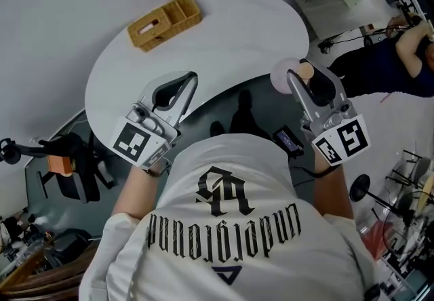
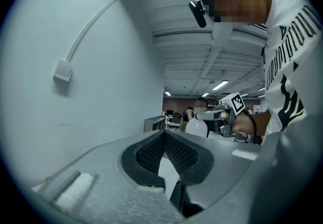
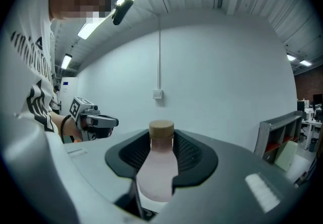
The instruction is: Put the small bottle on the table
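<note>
The small bottle, pale pink with a tan cap, lies sideways in my right gripper, which is shut on it just off the right edge of the white table. In the right gripper view the bottle stands upright between the black pads, its cap above the fingertips. My left gripper hovers over the table's near edge with its jaws shut on nothing. In the left gripper view its tips meet, and the bottle shows beyond them in the right gripper.
A wicker basket with compartments sits at the far left of the table. A person in dark clothes is at the right. Black equipment stands on the floor at the left. A white wall with a socket is ahead.
</note>
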The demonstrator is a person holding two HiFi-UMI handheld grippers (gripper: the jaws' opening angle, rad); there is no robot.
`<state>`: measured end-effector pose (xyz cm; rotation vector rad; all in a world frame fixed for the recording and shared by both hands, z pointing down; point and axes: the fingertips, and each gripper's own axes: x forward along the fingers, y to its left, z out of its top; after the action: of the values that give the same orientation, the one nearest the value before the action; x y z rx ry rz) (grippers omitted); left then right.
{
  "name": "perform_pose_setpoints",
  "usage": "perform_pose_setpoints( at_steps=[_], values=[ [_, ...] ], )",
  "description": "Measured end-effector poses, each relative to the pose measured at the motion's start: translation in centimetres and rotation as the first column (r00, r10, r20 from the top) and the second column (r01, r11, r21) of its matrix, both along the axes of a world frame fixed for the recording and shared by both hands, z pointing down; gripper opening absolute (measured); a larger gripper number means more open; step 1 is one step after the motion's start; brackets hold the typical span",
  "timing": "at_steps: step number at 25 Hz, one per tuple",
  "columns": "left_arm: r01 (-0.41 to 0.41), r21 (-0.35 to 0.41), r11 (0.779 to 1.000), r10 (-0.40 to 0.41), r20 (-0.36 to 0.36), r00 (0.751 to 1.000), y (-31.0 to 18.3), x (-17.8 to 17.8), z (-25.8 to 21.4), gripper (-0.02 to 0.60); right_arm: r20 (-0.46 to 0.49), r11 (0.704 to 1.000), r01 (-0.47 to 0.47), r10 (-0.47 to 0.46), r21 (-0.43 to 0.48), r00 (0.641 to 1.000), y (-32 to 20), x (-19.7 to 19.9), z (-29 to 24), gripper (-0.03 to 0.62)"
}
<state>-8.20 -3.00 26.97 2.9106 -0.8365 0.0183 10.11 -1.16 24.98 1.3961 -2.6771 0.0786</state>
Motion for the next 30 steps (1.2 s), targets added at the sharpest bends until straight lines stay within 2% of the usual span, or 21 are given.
perform_pose_setpoints(
  at_steps=[15,30],
  values=[
    [0.094,-0.043,0.995,-0.092,0.048,0.995,-8.1,2.8,2.5,0.008,0.004,0.99,0.12,-0.12,-0.077,0.993,-9.9,1.2,3.7,0.138],
    [0.135,-0.115,0.984,-0.126,0.089,0.988,-16.3,6.5,6.8,0.008,-0.023,0.955,0.239,-0.247,-0.176,0.969,-18.7,1.9,9.6,0.138]
  ],
)
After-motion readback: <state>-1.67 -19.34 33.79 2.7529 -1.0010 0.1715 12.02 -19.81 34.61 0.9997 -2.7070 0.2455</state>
